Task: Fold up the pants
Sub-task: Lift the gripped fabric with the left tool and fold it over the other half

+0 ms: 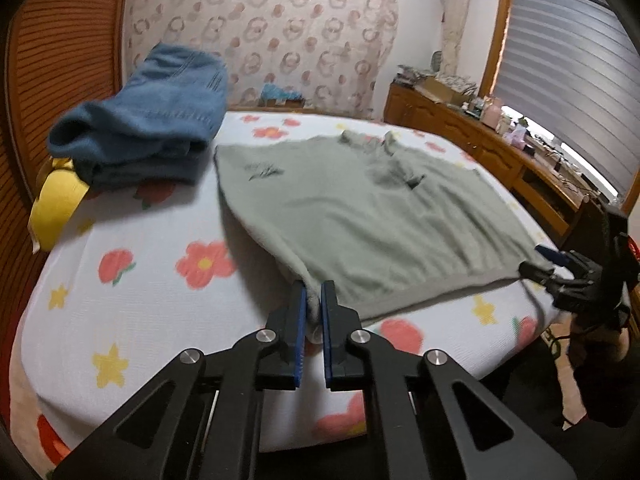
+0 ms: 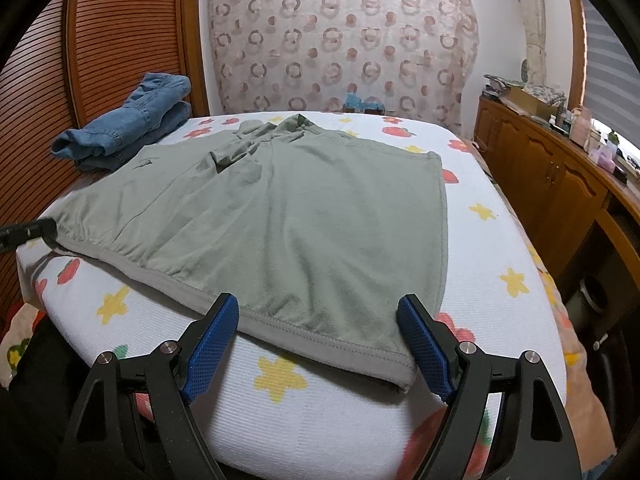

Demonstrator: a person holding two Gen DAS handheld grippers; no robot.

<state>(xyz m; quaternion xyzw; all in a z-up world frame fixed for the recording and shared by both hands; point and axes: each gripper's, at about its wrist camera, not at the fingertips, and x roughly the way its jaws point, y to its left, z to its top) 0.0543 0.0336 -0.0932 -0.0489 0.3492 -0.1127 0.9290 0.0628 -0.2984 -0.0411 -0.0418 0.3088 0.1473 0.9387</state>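
- Green pants point(image 2: 280, 216) lay spread flat on a bed point(image 1: 140, 272) with a white cover printed with red flowers and yellow stars; waistband ran along the near edge, legs reaching toward the far wall.
- Left gripper point(image 1: 314, 312) was clamped on the near left corner of the waistband; its blue pads were drawn close together with a bunch of the grey-green cloth pinched between them.
- In the right wrist view that same gripper showed only as a dark tip at the left waistband corner point(image 2: 36, 228).
- Right gripper point(image 2: 318, 316) stood with its blue fingers point(image 2: 212, 344) spread wide, one on either side of the near right end of the waistband; the pads did not press the cloth.
- From the left wrist view the right gripper point(image 1: 548, 260) sat at the right corner of the waistband, at the bed's edge.
- Folded blue jeans point(image 1: 152, 128) sat stacked at the far left of the bed, just beside the pants' left leg.
- A yellow item point(image 1: 56, 204) lay under the near end of the jeans; kind not made out.
- A wooden dresser point(image 2: 552, 184) with clutter on top ran along the right wall.
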